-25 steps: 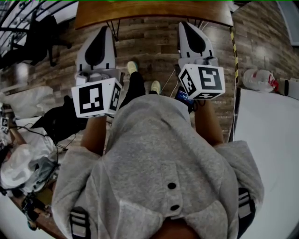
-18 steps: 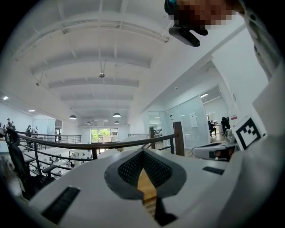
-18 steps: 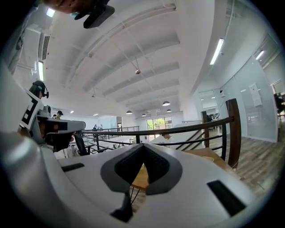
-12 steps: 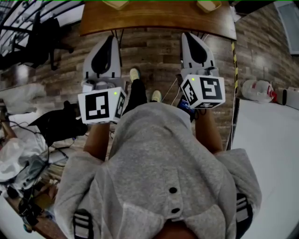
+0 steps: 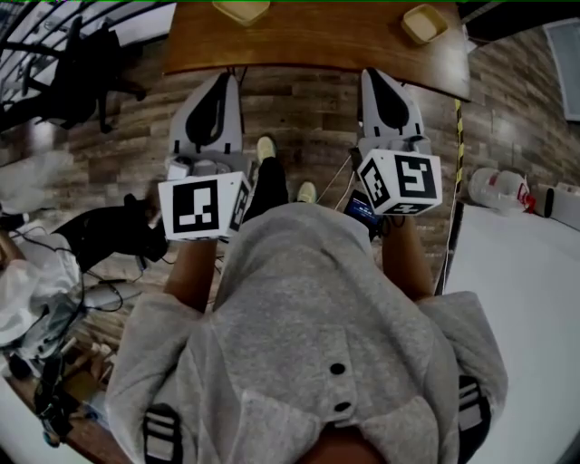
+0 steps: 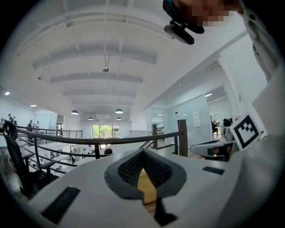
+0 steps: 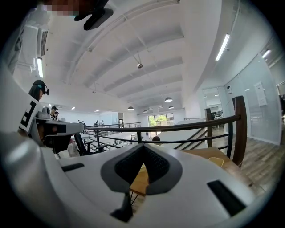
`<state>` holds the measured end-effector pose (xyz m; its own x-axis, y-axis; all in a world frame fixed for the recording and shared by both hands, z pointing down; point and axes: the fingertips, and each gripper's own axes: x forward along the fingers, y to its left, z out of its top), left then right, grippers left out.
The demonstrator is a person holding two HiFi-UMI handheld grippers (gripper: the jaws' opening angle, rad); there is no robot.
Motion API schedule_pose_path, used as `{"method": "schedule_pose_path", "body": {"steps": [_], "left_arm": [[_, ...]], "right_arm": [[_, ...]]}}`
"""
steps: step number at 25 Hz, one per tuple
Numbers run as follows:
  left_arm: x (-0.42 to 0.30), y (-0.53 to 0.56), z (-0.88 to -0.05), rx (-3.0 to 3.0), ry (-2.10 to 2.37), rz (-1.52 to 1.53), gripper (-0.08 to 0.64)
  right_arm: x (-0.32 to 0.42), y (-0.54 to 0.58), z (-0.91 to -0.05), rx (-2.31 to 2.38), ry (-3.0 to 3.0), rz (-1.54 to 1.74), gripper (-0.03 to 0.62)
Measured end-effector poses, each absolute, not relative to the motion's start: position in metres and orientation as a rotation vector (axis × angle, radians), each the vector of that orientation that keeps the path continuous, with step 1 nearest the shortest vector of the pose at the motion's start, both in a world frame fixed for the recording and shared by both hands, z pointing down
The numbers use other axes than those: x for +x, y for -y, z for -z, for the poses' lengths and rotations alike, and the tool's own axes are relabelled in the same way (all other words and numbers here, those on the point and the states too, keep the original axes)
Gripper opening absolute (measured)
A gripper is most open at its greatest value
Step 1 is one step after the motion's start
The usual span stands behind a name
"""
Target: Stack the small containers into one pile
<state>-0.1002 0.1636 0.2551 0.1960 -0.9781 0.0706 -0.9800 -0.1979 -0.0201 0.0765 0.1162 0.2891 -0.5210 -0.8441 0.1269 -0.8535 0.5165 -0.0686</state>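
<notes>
Two small yellow containers stand apart at the head view's top on a wooden table (image 5: pixel 317 41): one at the left (image 5: pixel 241 10), one at the right (image 5: pixel 424 23). Both grippers are held in front of the person's chest, short of the table's near edge. My left gripper (image 5: pixel 221 82) is shut with nothing in it, and so is my right gripper (image 5: pixel 377 76). In the left gripper view the shut jaws (image 6: pixel 142 152) point level at the table edge (image 6: pixel 147 189). The right gripper view shows shut jaws (image 7: pixel 143 148) and one yellow container (image 7: pixel 217 161) on the table.
Brown plank floor lies below the grippers, with the person's shoes (image 5: pixel 263 148) on it. A black chair (image 5: pixel 86 68) stands at the far left. Bags and cables (image 5: pixel 45 299) lie at the left. White jugs (image 5: pixel 503 186) sit at the right by a white surface (image 5: pixel 517 272). A railing (image 7: pixel 178 129) runs beyond the table.
The table has come further into the head view and the two yellow containers now show on it. Both grippers have shifted slightly right and down in the picture, still shut.
</notes>
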Motion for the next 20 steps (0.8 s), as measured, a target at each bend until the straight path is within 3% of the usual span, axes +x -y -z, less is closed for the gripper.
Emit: {"method": "schedule_pose_path", "body": {"steps": [20], "left_arm": [[-0.169, -0.044, -0.276, 2.353, 1.921, -0.110, 0.012]], "right_arm": [[0.003, 0.002, -0.302, 1.449, 2.619, -0.221, 0.011]]}}
